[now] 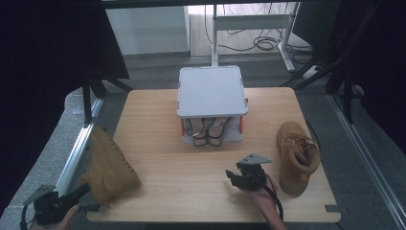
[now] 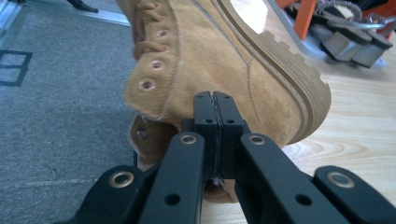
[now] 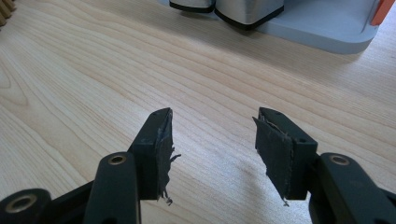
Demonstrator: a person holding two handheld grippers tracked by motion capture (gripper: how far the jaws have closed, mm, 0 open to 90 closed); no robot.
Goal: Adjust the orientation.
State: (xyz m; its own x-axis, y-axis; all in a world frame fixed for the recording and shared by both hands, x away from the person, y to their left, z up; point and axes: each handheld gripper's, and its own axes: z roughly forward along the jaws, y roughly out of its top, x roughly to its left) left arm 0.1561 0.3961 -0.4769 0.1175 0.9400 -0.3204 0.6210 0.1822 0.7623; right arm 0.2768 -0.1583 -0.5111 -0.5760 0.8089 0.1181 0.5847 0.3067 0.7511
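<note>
My high view looks forward and down over the whole table [image 1: 210,167]. My left tool's camera sits very close against the tan boot [image 2: 224,65] at the table's left edge, also seen from above. My right tool's camera skims the tabletop toward the grey rack [image 3: 322,32], also seen from above.

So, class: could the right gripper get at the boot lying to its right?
Probably yes. The right gripper has its jaws open and empty, and bare table lies between it and the boot beside it.
</note>
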